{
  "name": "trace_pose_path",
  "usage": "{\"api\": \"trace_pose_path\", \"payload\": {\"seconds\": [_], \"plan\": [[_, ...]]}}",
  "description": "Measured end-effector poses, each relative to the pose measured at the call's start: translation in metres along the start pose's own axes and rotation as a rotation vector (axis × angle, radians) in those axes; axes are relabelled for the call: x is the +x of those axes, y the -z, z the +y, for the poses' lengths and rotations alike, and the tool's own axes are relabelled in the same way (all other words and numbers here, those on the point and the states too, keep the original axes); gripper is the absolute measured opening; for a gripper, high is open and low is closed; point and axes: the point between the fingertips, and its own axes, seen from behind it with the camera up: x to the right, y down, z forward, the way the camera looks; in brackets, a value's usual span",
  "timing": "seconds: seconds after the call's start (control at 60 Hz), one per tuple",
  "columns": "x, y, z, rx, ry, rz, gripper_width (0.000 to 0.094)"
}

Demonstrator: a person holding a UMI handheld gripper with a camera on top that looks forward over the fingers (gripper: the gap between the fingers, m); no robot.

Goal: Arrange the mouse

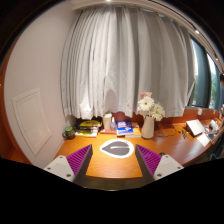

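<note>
A dark mouse (117, 149), probably light, rigid and smooth-shelled, lies on the orange bench (95, 165) between the spread fingers of the unclenched tool (115, 160); its flanks offer the best grip. Flowers (150, 105) stand beyond.

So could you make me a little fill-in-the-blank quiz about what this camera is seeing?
1. The mouse lies on an orange ____.
2. The vase beyond the mouse holds white ____.
3. Behind the desk hang white ____.
4. The gripper is ____, with the mouse just ahead, between its fingers.

Missing words: desk; flowers; curtains; open
</note>
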Motion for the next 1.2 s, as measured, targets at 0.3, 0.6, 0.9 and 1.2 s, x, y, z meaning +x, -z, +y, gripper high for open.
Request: {"api": "trace_pose_path", "payload": {"seconds": [0.3, 0.6, 0.9, 1.2], "plan": [[0.031, -0.032, 0.051, -0.065, -0.009, -0.001, 0.0863], [0.125, -0.082, 0.167, -0.172, -0.020, 0.026, 0.0865], [0.278, -0.162, 0.253, -0.303, -0.050, 0.183, 0.0852], [0.353, -0.263, 0.267, -0.359, -0.041, 0.156, 0.0807]]}}
